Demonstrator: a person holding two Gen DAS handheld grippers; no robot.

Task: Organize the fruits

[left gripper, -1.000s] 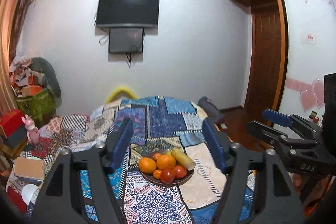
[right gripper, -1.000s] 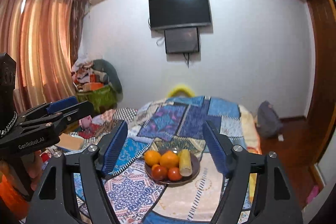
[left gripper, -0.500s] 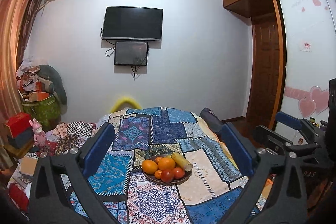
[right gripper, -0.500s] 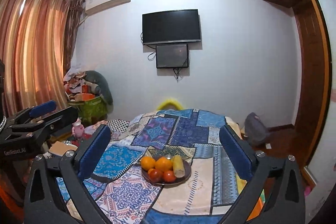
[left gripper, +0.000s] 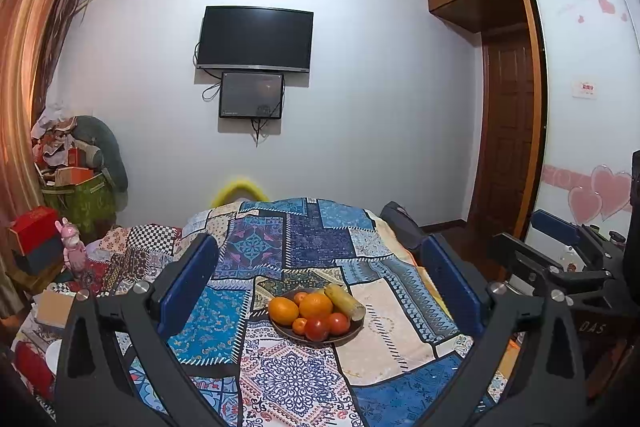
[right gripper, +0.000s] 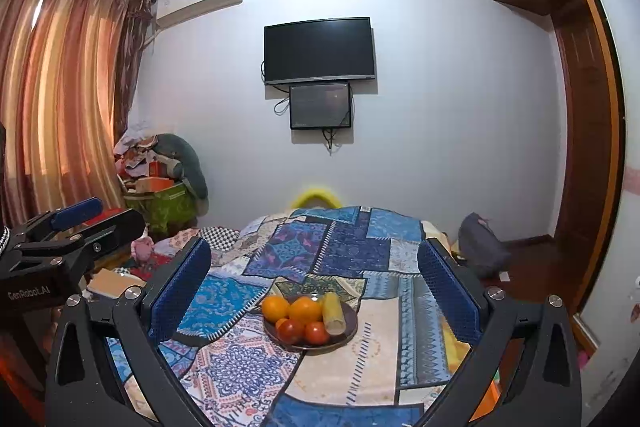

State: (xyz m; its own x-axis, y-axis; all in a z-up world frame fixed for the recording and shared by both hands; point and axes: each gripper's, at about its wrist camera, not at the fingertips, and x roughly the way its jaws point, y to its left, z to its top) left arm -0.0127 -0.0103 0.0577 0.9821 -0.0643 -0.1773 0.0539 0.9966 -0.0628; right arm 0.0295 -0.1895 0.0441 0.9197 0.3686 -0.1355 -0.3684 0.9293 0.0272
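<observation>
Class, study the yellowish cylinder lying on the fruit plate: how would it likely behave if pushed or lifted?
The yellowish cylinder lies on its side against the oranges, so a sideways push would probably roll it. It looks stiff, likely keeping shape. Its smooth skin might slip.

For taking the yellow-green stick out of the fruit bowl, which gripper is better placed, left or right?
Right, probably. Both grippers, left and right, are open, empty and short of the bowl. The stick lies on the bowl's right side with its cut end toward the right camera.
</observation>
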